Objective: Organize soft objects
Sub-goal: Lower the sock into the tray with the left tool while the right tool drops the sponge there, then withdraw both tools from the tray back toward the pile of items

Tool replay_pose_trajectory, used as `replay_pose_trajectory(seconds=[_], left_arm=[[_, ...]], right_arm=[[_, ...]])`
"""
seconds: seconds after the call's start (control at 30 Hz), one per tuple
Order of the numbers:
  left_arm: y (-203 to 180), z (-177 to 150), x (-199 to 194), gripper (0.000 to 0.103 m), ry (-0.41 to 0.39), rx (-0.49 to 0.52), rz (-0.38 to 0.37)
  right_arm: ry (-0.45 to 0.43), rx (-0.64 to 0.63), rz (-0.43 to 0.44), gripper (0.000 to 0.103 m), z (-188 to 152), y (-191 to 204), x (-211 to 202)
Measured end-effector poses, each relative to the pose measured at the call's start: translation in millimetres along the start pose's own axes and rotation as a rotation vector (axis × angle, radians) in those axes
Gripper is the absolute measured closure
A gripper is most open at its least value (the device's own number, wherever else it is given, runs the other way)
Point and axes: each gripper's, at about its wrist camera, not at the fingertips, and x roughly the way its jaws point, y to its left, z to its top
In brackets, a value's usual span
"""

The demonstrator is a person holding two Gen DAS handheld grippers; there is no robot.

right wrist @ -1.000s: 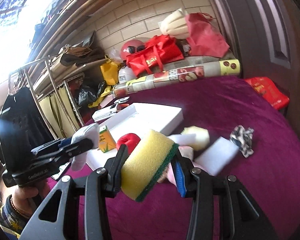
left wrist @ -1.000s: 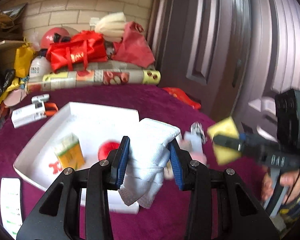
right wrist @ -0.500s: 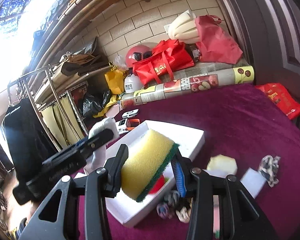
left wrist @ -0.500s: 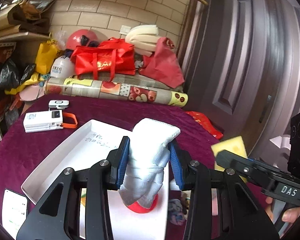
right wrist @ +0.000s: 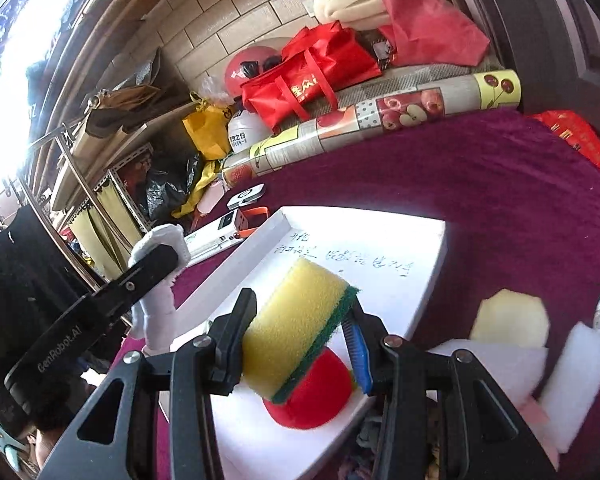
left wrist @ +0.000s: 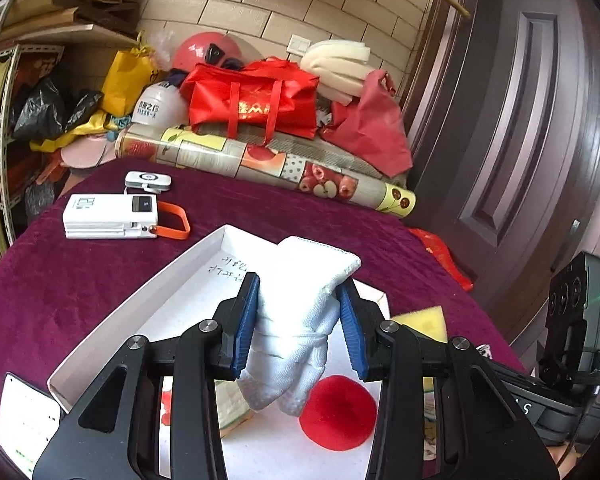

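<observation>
My left hand-held gripper (left wrist: 298,320) is clamped on a bundled white cloth (left wrist: 300,320) held above the white tray (left wrist: 132,312), and my right hand-held gripper (right wrist: 302,326) pinches a yellow sponge with a green scouring side (right wrist: 296,320) over the same tray. Under both I see a red round soft piece (right wrist: 312,392) lying inside the tray near its close edge. Outward on the maroon-covered worktop (right wrist: 500,208), a pale yellow pad (right wrist: 510,320) and white foam blocks (right wrist: 576,380) lie just beside the tray's right edge, while a white power bank with an orange strap (left wrist: 110,216) sits toward the far left corner.

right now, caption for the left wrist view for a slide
Left gripper holds a white sock above the white tray.
</observation>
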Motion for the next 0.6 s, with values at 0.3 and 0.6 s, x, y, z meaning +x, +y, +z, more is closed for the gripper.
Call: replay_pose_trajectory(seconds=[0.3,0.6], left_arm=[[5,-4,-1,0.002,-0.025,-0.008,0.07],[14,0,-30,0.0,-0.125,-0.08,0.099]], right_arm=[[0.049,0.032,-0.041,0.017,0,0,32],[-0.039,0.005,-0.115,0.0,-6,-4,7]])
